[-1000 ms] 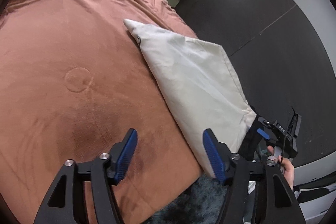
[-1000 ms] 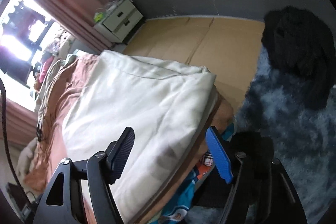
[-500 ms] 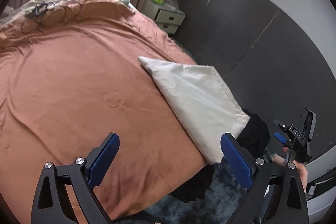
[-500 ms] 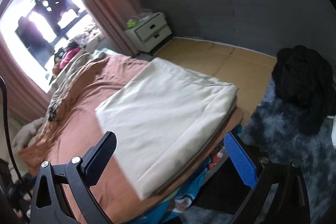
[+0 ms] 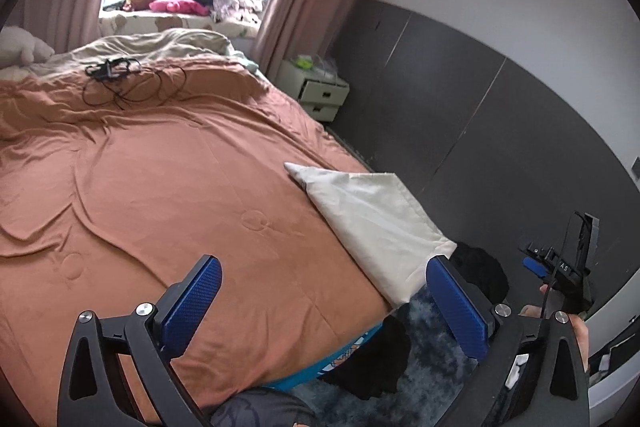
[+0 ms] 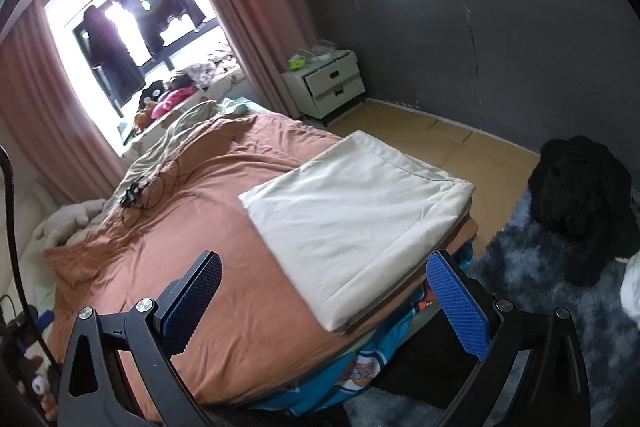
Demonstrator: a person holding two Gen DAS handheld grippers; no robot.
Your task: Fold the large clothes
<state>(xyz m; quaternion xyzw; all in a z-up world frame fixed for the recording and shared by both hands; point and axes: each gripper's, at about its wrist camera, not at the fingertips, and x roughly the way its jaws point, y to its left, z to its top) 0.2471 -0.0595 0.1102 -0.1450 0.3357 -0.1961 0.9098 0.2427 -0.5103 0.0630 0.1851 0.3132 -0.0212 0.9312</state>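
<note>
A folded cream-white cloth (image 5: pixel 376 223) lies flat on the near right corner of the bed, also in the right wrist view (image 6: pixel 352 223). The bed has a rust-orange cover (image 5: pixel 168 195). My left gripper (image 5: pixel 324 291) is open and empty, held above the bed's foot edge, apart from the cloth. My right gripper (image 6: pixel 324 291) is open and empty, above and in front of the cloth's near edge. The right gripper also shows at the far right of the left wrist view (image 5: pixel 560 271).
A black garment pile (image 6: pixel 580 211) lies on a blue-grey shaggy rug (image 6: pixel 532 291) beside the bed. A white nightstand (image 6: pixel 328 83) stands by the dark wall. A black cable tangle (image 5: pixel 120 75) lies near the pillows. Curtains and a bright window are behind.
Both grippers have pulled back and up from the cloth and opened wider. The cloth now lies alone on the bed corner.
</note>
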